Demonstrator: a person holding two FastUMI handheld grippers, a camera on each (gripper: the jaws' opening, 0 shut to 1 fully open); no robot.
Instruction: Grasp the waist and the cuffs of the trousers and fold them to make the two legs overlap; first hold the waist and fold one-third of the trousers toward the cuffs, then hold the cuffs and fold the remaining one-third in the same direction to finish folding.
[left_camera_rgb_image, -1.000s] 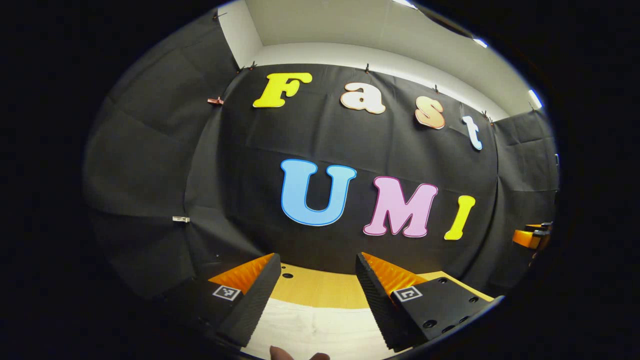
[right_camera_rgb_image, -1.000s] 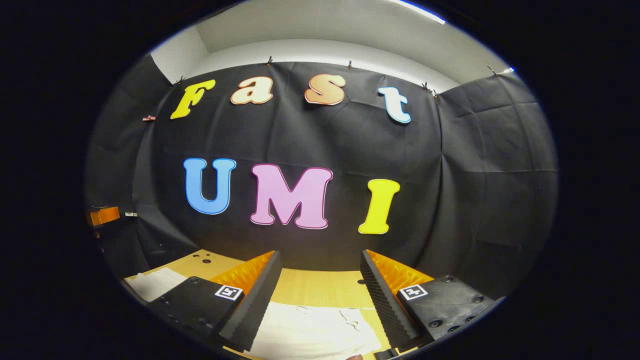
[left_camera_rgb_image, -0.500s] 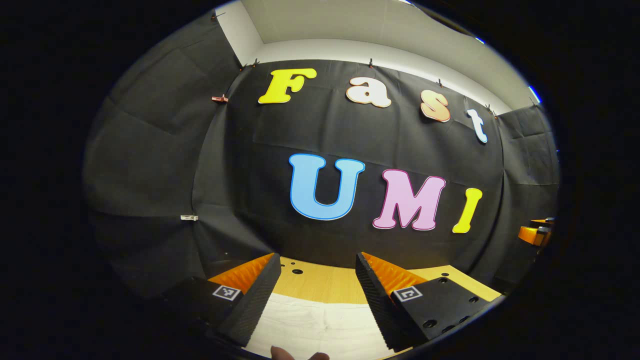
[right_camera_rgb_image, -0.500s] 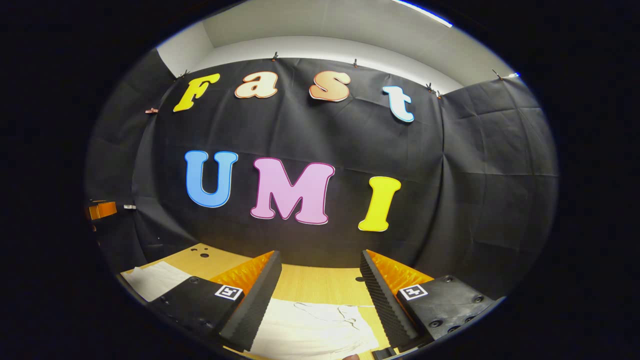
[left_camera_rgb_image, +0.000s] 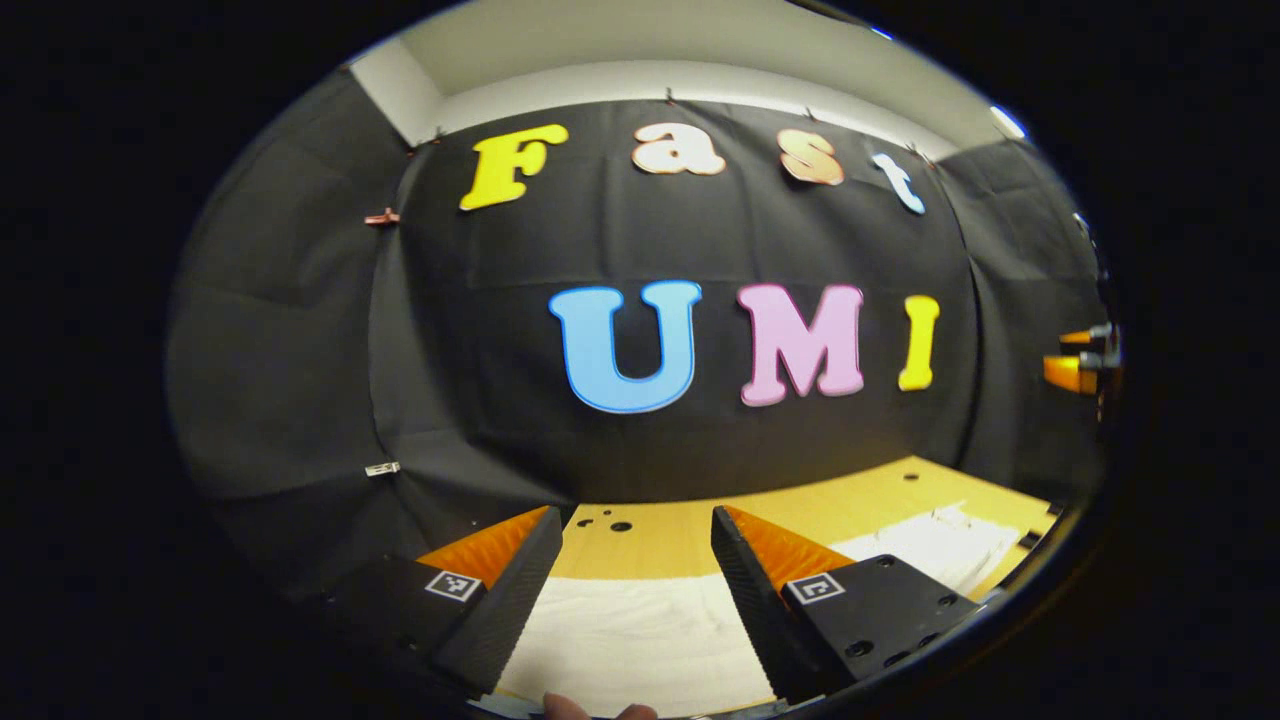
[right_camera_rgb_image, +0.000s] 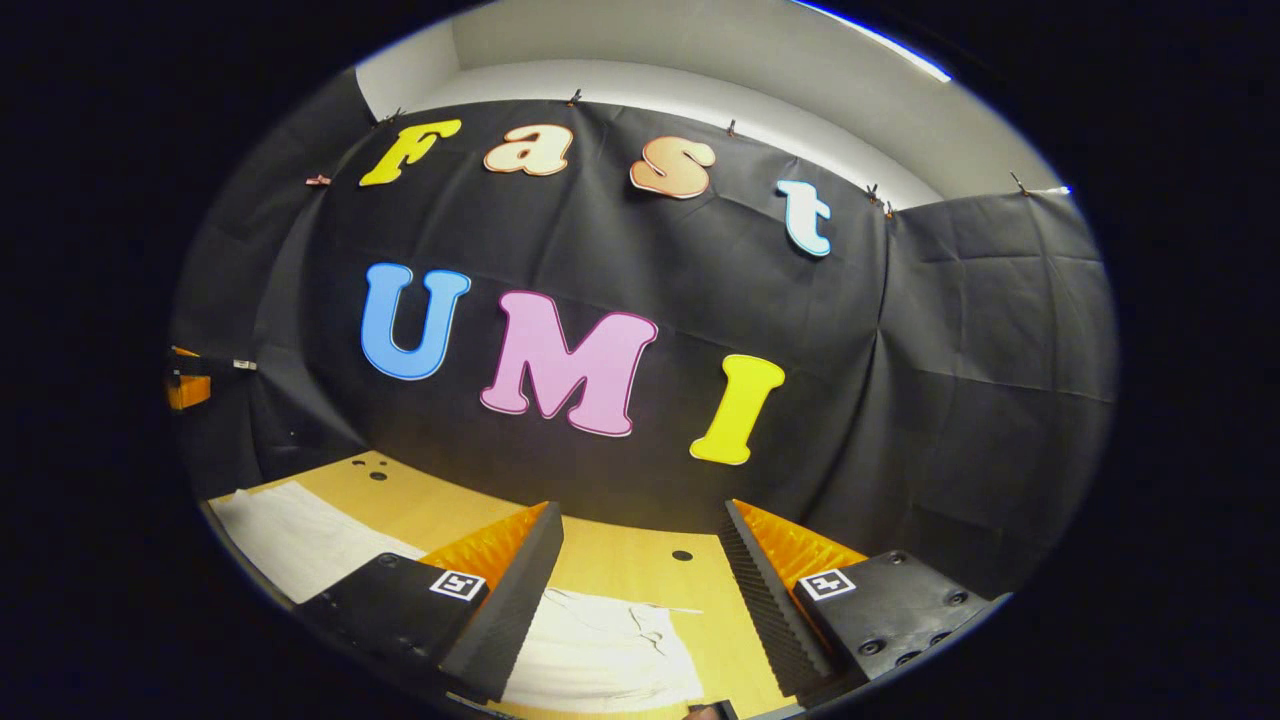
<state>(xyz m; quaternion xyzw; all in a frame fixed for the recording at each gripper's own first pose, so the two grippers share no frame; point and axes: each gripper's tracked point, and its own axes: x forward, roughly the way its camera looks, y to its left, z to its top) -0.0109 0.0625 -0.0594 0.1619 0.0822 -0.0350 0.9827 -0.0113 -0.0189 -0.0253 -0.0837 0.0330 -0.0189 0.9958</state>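
Observation:
White trousers (left_camera_rgb_image: 630, 640) lie flat on the wooden table (left_camera_rgb_image: 650, 530). In the left gripper view my left gripper (left_camera_rgb_image: 635, 520) is open just above one end of them, with cloth showing between its fingers; more of the cloth (left_camera_rgb_image: 940, 545) stretches off to the right. In the right gripper view my right gripper (right_camera_rgb_image: 640, 510) is open over the end with a drawstring (right_camera_rgb_image: 600, 650), and the rest of the trousers (right_camera_rgb_image: 290, 535) runs to the left. Neither gripper holds the cloth. Each view catches the other gripper far off at its edge, the right one (left_camera_rgb_image: 1085, 360) and the left one (right_camera_rgb_image: 185, 380).
The booth's black cloth wall (left_camera_rgb_image: 650, 440) stands close behind the table's far edge. Small round holes (left_camera_rgb_image: 610, 525) mark the tabletop near that wall, and another hole (right_camera_rgb_image: 682, 555) lies beyond the right gripper. A person's fingertip (left_camera_rgb_image: 590, 708) shows at the bottom.
Both views have tipped downward, so more of the table and the trousers shows now. The left gripper has also turned toward the right. Both grippers have stayed open.

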